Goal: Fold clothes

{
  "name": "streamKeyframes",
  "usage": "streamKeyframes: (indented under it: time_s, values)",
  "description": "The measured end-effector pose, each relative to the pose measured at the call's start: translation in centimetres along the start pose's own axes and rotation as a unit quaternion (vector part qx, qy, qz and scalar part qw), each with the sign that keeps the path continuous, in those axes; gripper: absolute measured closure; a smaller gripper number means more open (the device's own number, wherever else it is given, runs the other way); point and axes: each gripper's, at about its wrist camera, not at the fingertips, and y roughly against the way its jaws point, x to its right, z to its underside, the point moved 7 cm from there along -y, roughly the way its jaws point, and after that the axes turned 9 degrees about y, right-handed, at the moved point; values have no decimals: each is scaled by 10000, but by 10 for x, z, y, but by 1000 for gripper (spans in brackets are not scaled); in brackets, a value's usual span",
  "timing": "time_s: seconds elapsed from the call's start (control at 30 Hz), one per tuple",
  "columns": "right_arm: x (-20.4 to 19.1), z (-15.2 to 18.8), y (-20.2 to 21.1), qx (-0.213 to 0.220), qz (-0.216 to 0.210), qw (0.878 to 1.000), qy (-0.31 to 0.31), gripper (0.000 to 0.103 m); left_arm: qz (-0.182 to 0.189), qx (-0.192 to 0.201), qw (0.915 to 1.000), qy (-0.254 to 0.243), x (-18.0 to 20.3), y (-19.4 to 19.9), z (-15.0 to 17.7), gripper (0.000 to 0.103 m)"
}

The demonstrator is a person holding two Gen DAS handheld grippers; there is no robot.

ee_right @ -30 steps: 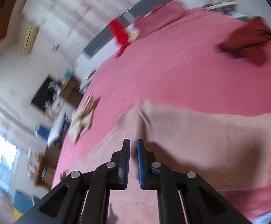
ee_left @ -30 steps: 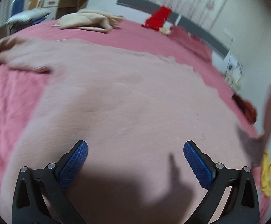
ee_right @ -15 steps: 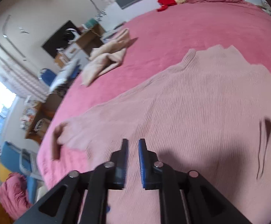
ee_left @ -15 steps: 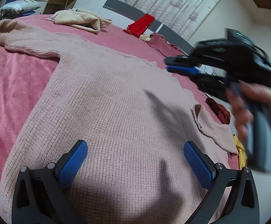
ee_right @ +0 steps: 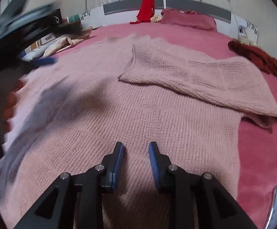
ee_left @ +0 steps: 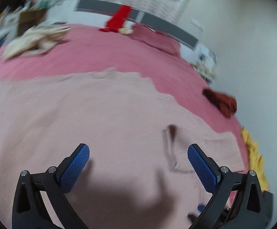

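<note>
- Left gripper (ee_left: 138, 164): jaws spread wide, nothing between the pads; hovering over the sweater body. Also visible as a dark blur at the left border of the right wrist view.
- Pink knit sweater (ee_right: 138, 114): spread flat across the bed (ee_right: 253, 152), body toward the near edge, collar toward the headboard.
- Handling, judged: chunky rib knit, soft and limp, moderately heavy for a garment; likely to sag and stretch if lifted by 1 point, unlikely to slip on the fleecy cover.
- Right gripper (ee_right: 135, 152): jaws opening, a narrow gap so far, nothing clamped; poised over the lower body of the sweater.
- Right sleeve (ee_right: 205, 80): already laid across the chest, cuff near the collar, fold at the bed's right edge.
- Suggested hold: hem corners or the side seam, 2 layers pinched together.
</note>
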Motion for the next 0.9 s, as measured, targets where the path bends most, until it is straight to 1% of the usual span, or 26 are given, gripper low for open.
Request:
streamKeyframes:
  time_s: [0.07, 0.13, 0.17, 0.23, 0.27, 0.3, 0.33, 0.37, 0.4, 0.43, 0.47, 0.5, 0.53, 0.57, 0.6, 0.63, 0.7, 0.73, 0.77, 0.8, 0.83, 0.87, 0.9]
  values:
    - [2, 0, 1, 30, -58, 10000, -53, 75, -151, -160, 9987, -460, 28, -27, -1, 0]
    - [5, -1, 3, 49, -143, 9998, -113, 75, -394, -383, 9950, -831, 43, -50, 4, 0]
    - [7, -1, 5, 81, -210, 9996, -185, 75, -544, -462, 9932, -921, 46, -60, 6, 0]
    - [12, -5, 8, 120, -410, 9983, -384, 75, -642, -646, 9917, -902, 46, -75, 12, 0]
    - [15, -7, 14, 218, -458, 9977, -451, 75, -672, -701, 9915, -861, 45, -80, 13, 0]
    - [20, -11, 22, 385, -446, 9969, -521, 75, -607, -722, 9927, -758, 44, -82, 14, 0]
    - [29, -16, 32, 589, -324, 9959, -603, 75, -507, -732, 9940, -631, 44, -83, 15, 0]
    - [39, -21, 38, 673, -98, 9955, -658, 75, -431, -697, 9951, -561, 43, -83, 15, 0]
    - [50, -26, 43, 736, 121, 9946, -716, 75, -398, -674, 9954, -551, 46, -85, 15, 0]
    - [61, -31, 44, 718, 310, 9939, -782, 75, -375, -706, 9951, -575, 48, -87, 16, 3]
    - [72, -35, 44, 679, 482, 9928, -865, 75, -360, -753, 9946, -618, 50, -89, 18, 19]
    - [84, -38, 41, 572, 565, 9916, -1011, 75, -332, -820, 9937, -682, 52, -91, 21, 32]
    - [91, -37, 39, 504, 557, 9904, -1164, 75, -295, -859, 9931, -736, 55, -93, 22, 56]
    - [102, -37, 34, 448, 477, 9878, -1415, 75, -257, -884, 9927, -783, 58, -93, 24, 63]
    - [109, -36, 32, 499, 318, 9844, -1657, 75, -143, -931, 9928, -737, 61, -95, 24, 65]
    - [117, -35, 30, 550, 159, 9802, -1898, 75, 0, -985, 9930, -656, 63, -97, 24, 70]
    - [126, -28, 30, 647, -117, 9712, -2290, 75, 191, -1023, 9938, -392, 60, -95, 20, 83]
    - [127, -23, 31, 689, -243, 9669, -2444, 75, 280, -1037, 9939, -252, 58, -93, 17, 92]
    - [127, -18, 31, 711, -381, 9637, -2546, 75, 415, -1013, 9940, -71, 55, -89, 12, 95]
    - [127, -14, 31, 732, -518, 9601, -2648, 75, 566, -976, 9935, 124, 51, -84, 6, 96]
    - [127, -10, 31, 742, -629, 9568, -2739, 75, 717, -931, 9928, 217, 50, -79, -1, 96]
    - [127, -6, 29, 707, -642, 9554, -2794, 75, 868, -883, 9919, 272, 50, -73, -7, 97]
    - [127, -2, 27, 679, -656, 9539, -2848, 75, 950, -831, 9917, 232, 50, -67, -12, 97]
